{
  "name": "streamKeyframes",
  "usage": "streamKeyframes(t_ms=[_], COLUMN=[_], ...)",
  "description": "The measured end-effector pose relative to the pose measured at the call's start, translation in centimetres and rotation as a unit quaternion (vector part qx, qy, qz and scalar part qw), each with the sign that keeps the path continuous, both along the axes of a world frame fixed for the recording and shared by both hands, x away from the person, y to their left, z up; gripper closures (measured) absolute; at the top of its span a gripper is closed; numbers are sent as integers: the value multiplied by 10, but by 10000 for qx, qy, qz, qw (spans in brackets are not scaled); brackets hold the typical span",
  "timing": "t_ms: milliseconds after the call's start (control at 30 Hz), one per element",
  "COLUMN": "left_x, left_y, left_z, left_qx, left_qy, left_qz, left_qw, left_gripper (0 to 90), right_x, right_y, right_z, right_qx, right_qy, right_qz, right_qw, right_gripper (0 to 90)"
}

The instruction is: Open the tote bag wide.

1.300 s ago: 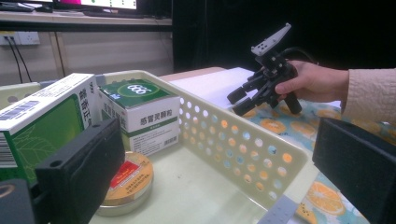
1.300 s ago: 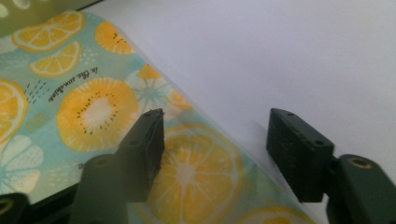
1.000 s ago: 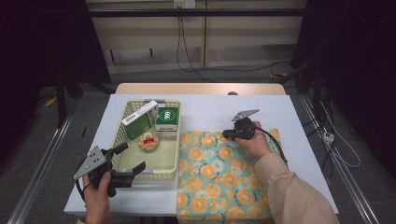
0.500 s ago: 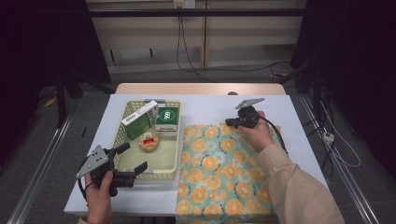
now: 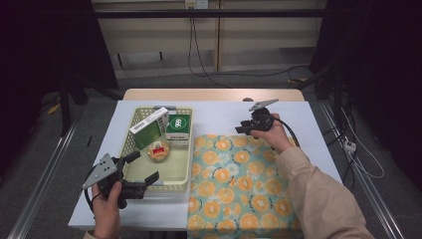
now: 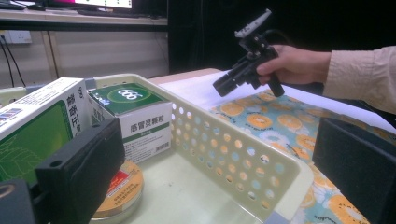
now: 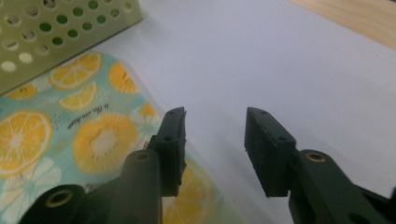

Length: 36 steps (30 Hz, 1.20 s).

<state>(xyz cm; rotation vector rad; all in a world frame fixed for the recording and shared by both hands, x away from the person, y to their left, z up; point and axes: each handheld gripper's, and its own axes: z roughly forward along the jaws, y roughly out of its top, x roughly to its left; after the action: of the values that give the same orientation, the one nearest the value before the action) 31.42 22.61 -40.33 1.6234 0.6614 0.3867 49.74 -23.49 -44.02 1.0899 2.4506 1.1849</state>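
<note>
A person sits at a white tabletop (image 5: 219, 117) with a gripper in each hand. An orange-print cloth (image 5: 239, 184) lies flat over the near right part of the tabletop, its left edge just beside a pale green perforated basket (image 5: 185, 172).

The right gripper (image 5: 240, 128) is held above the cloth's far edge, near its far right corner, pointing left. Its fingers (image 7: 173, 140) are spread apart with nothing between them and have just been opening; in the right gripper view the cloth's edge lies beneath the left finger and bare tabletop beneath the right one. The fingers do not touch the cloth.

The left gripper (image 5: 144, 168) hovers at the basket's near left corner, pointing toward the right. Its fingers (image 6: 81, 161) are spread wide and hold nothing; one hangs over the inside of the basket, the other beyond the basket's right wall, over the cloth.

Inside the basket, at its far end, a white and green box (image 5: 149, 128) stands tilted beside a dark green box (image 5: 178, 128). A small round tin (image 5: 158, 150) with a red and orange lid lies just in front of them. The rest of the basket floor is bare.
</note>
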Motion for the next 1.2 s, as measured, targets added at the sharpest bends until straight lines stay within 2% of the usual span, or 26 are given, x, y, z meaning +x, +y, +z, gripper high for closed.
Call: streamKeyframes(t_ms=[67, 133, 233, 267, 333, 367, 400, 433, 600, 633, 733, 800, 867, 967, 1100, 1133, 1200], left_x=[-1, -1, 0, 0, 0, 0, 0, 0, -1, -1, -1, -1, -2, -2, -2, -2, -2], left_y=[0, 1, 1, 1, 1, 1, 1, 1, 0, 0, 1, 0, -2, -3, -3, -3, -2], left_z=[1, 0, -1, -1, 0, -1, -1, -1, 0, 0, -1, 0, 0, 1, 2, 1, 1], left_qx=[6, 28, 65, 53, 53, 28, 29, 28, 113, 81, 79, 90, 105, 155, 105, 107, 127], left_qy=[-26, 7, 43, 56, 57, 59, 62, 56, 44, 39, 69, 51, 34, 9, 26, 27, 48], left_qz=[-20, 3, 19, 21, 21, 33, 33, 45, 34, 31, 74, 55, 52, -1, -4, 8, 28], left_qw=[10000, 10000, 10000, 10000, 10000, 10000, 10000, 10000, 9999, 10000, 9999, 9999, 9999, 9999, 9999, 9999, 9999], left_gripper=[20, 21, 21, 20, 21, 20, 20, 20, 21, 21, 21, 21, 21, 21, 21, 21, 21], right_x=[-6, -11, -16, -18, -22, -25, -27, -28, -33, -33, -34, -34, -33, -30, -25, -22, -18], right_y=[-3, -5, -5, -5, -5, -4, -4, -4, -10, -11, -12, -10, -7, -11, -15, -18, -20], right_z=[-3, -9, -19, -21, -23, -23, -22, -20, -20, -21, -21, -20, -16, -4, 6, 11, 14], right_qx=[93, -64, -268, -228, -298, -372, -474, -450, -300, -199, -145, -192, -361, -240, -328, -286, -320], right_qy=[87, 179, 292, 208, 53, -9, -34, 51, 232, 283, 298, 341, 343, 142, 33, -67, -138], right_qz=[-12, -83, -55, -63, -54, 10, 82, 66, 125, 134, 70, 23, 91, -54, -139, -257, -340], right_qw=[9999, 9998, 9992, 9995, 9995, 9993, 9988, 9990, 9992, 9993, 9994, 9992, 9987, 9996, 9994, 9992, 9988], right_gripper=[479, 414, 399, 387, 426, 466, 543, 643, 900, 900, 900, 900, 900, 900, 900, 900, 900])
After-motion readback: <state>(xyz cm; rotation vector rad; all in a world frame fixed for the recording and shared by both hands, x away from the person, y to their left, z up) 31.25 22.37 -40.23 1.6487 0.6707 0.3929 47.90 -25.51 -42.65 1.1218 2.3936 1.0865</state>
